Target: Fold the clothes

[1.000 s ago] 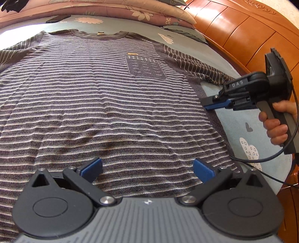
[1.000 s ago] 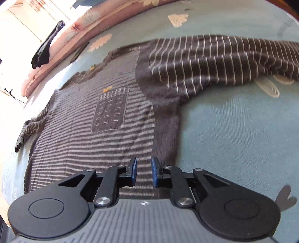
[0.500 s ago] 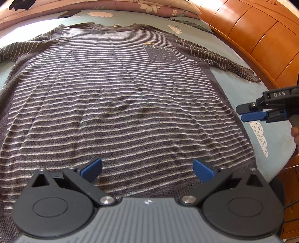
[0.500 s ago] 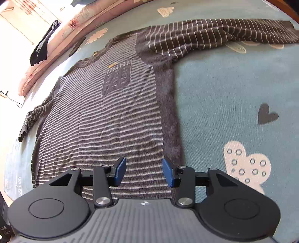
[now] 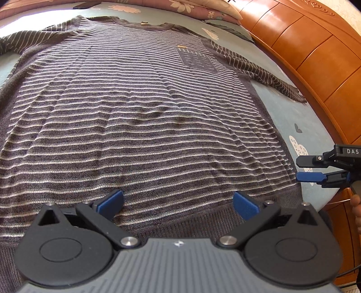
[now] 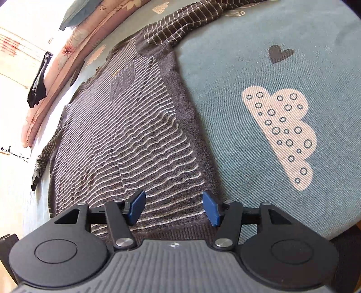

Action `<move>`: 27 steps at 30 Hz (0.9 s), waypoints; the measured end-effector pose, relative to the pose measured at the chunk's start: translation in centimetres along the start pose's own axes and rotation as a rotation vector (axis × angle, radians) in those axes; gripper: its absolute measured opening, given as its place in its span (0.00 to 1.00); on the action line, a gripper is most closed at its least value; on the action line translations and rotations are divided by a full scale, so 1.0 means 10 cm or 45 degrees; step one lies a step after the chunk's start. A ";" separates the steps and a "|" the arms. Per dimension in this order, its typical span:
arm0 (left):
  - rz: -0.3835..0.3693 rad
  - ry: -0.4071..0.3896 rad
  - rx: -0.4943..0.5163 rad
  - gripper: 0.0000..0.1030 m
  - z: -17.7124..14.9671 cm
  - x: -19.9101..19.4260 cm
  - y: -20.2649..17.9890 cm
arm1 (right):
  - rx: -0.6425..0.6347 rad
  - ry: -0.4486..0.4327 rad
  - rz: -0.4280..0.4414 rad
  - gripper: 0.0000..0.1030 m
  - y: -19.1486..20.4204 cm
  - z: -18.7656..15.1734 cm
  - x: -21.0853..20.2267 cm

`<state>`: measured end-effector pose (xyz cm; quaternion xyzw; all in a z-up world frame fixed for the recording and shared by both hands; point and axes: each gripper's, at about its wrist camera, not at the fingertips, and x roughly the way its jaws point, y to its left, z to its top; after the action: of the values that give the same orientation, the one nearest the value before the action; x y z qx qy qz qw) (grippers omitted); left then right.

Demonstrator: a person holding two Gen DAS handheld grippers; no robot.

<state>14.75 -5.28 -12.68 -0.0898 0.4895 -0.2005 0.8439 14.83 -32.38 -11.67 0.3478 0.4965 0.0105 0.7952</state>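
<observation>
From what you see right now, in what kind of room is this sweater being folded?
Most likely a bedroom. The striped sweater lies flat on a bed sheet printed with hearts and clouds, a floral quilt is bunched at the far end, and a wooden headboard runs along one side.

The sweater (image 5: 140,117) lies flat on the bed (image 5: 300,112) before me, collar far, hem near. My left gripper (image 5: 178,201) hovers over the hem's middle, my right gripper (image 6: 173,208) over its right corner.

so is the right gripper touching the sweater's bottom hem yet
Cannot tell. Right wrist view shows the right gripper open over the sweater hem; neither view plainly shows contact or a gap.
</observation>
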 end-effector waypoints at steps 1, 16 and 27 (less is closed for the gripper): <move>-0.006 -0.004 -0.005 0.99 0.00 0.00 0.01 | 0.006 0.011 0.017 0.59 0.01 -0.02 0.02; 0.023 -0.021 0.090 0.99 -0.07 0.00 -0.05 | -0.088 0.010 0.122 0.66 0.20 -0.22 -0.08; 0.057 -0.037 0.193 0.99 -0.30 -0.09 -0.11 | -0.099 0.026 0.191 0.69 0.29 -0.32 0.35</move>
<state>11.44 -5.76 -13.08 -0.0179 0.4624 -0.2168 0.8596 15.05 -27.22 -13.62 0.3529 0.4765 0.0929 0.7999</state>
